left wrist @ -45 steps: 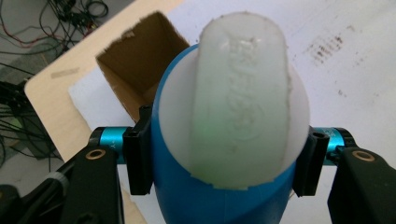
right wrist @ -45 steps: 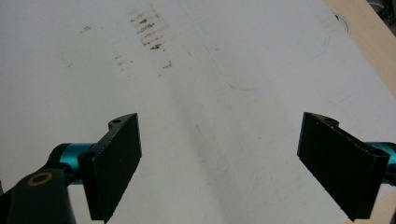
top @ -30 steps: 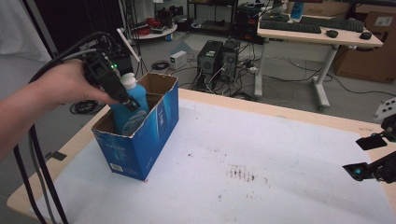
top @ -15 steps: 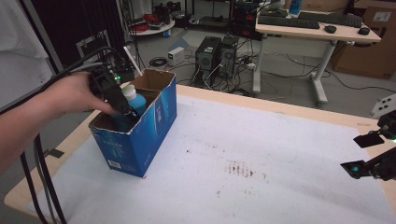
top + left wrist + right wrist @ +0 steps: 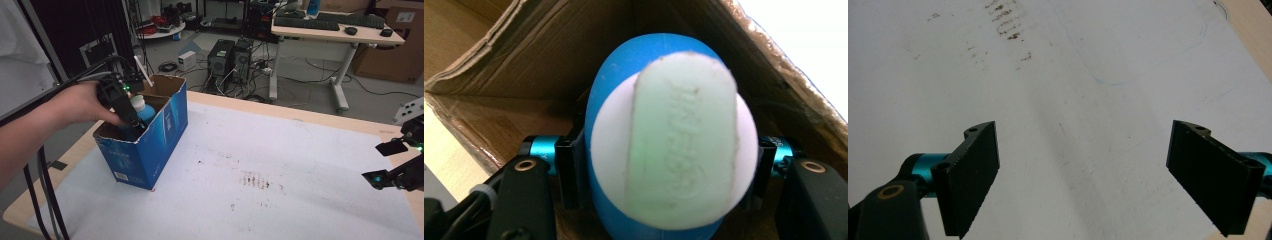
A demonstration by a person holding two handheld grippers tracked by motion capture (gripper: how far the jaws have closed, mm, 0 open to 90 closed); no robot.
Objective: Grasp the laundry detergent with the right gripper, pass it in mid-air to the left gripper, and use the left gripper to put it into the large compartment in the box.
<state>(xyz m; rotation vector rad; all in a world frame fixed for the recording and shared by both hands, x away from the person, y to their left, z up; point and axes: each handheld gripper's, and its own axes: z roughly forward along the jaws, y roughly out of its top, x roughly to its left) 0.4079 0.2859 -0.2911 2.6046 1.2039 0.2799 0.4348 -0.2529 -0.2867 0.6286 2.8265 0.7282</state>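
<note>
A blue bottle with a white cap (image 5: 141, 110) hangs inside an open blue cardboard box (image 5: 150, 145) at the table's left. My left gripper (image 5: 131, 120) is shut on the bottle, its jaws reaching down into the box. In the left gripper view the bottle (image 5: 671, 150) is seen cap-first, squeezed between the two black jaws, with the box's brown inner walls (image 5: 514, 100) around it. My right gripper (image 5: 387, 162) hovers at the table's right edge, open. Its jaws stand wide apart over bare white table (image 5: 1083, 100) with nothing between them.
The white table top (image 5: 280, 165) carries a patch of brown smudges (image 5: 255, 181) near its middle. Black cables (image 5: 47, 200) hang from the left gripper by the table's left edge. Desks, computers and a cardboard carton stand on the floor beyond the table.
My left gripper has sunk with the bottle, which now sits deeper in the box. The right gripper has stayed where it was.
</note>
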